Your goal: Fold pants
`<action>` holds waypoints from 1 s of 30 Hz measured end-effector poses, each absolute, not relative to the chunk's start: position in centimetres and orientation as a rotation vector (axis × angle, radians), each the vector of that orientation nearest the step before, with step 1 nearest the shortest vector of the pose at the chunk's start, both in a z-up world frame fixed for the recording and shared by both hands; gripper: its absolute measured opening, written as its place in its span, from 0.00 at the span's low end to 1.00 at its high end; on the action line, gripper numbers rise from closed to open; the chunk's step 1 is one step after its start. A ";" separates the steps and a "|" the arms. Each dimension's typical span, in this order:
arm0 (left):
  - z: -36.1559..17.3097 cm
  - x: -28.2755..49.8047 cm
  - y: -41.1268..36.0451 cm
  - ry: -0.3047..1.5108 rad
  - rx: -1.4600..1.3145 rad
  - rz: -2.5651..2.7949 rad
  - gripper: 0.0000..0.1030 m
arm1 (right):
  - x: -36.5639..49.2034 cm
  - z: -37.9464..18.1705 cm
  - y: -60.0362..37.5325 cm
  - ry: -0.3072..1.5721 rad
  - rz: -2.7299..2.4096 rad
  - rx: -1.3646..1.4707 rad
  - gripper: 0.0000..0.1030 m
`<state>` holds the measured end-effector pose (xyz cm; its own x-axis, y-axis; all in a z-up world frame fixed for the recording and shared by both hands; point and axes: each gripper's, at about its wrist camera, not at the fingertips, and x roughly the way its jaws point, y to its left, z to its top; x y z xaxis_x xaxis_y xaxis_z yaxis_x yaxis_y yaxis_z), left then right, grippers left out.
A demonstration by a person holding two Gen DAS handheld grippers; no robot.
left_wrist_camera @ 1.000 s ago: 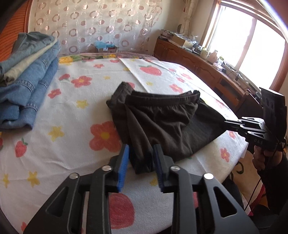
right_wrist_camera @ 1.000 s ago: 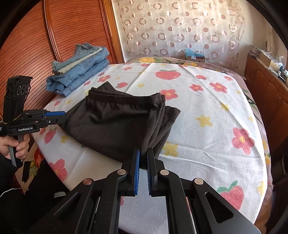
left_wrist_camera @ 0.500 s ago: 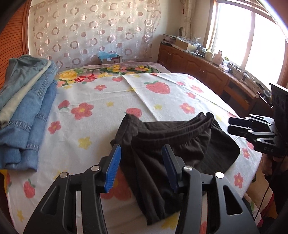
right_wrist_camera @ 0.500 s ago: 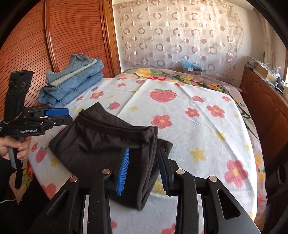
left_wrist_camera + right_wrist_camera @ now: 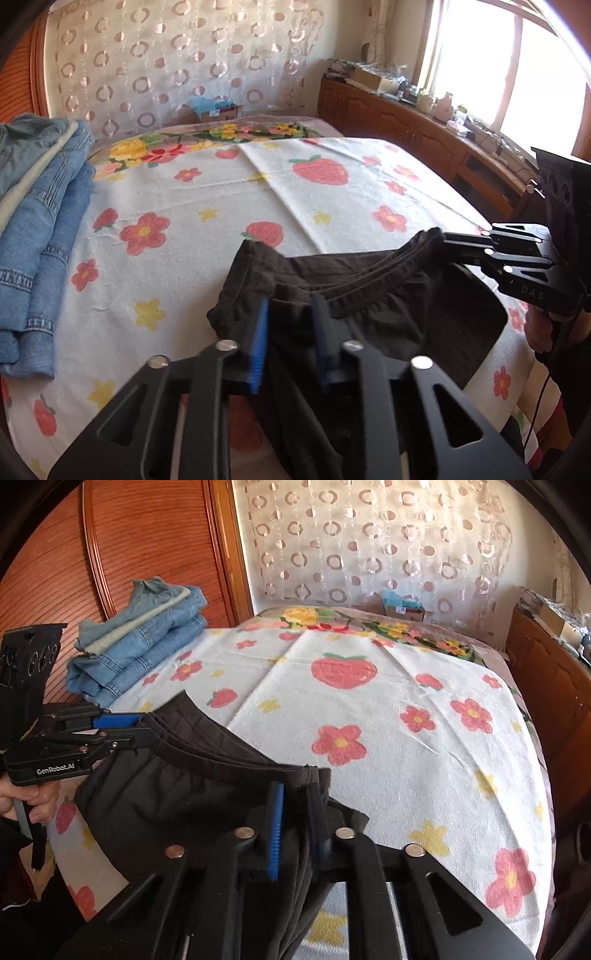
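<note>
Black pants [image 5: 388,306] lie folded near the front edge of the bed, with the waistband raised and stretched between both grippers. My left gripper [image 5: 290,317] is closing, and its blue pads pinch the waistband's left end. In the right wrist view that same left gripper [image 5: 144,727] grips the corner at the far left. My right gripper [image 5: 297,805] is shut on the waistband's other end. It also shows at the right of the left wrist view, as the right gripper [image 5: 448,245] biting the corner. The rest of the pants [image 5: 177,786] hangs down below the fingers.
A stack of folded jeans [image 5: 33,229] sits at the bed's left side by a wooden panel [image 5: 147,535]. The flower and strawberry sheet [image 5: 184,206] stretches away beyond the pants. A wooden cabinet [image 5: 406,122] with clutter runs under the window. A hand [image 5: 33,801] holds the left gripper's handle.
Both grippers opened, moved forward over the pants to the waistband corners and closed on them. The waistband now stands raised between them.
</note>
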<state>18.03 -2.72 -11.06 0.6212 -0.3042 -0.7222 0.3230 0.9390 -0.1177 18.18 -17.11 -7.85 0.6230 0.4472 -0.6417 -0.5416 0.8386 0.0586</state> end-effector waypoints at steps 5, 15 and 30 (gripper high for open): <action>-8.9 17.7 -2.4 0.758 0.009 -0.341 0.12 | 16.9 -6.2 -17.5 0.598 0.571 -0.124 0.04; -11.0 20.0 -2.6 0.840 0.029 -0.302 0.18 | 17.3 -6.9 -17.1 0.644 0.541 -0.100 0.03; -11.3 18.9 -1.6 0.862 0.044 -0.275 0.61 | 18.9 -7.5 -16.5 0.701 0.499 -0.126 0.26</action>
<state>18.94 -1.57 -11.27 0.6177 -0.2215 -0.7546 0.2569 0.9637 -0.0726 18.90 -16.52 -7.50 0.6523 0.3971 -0.6456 -0.4797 0.8758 0.0540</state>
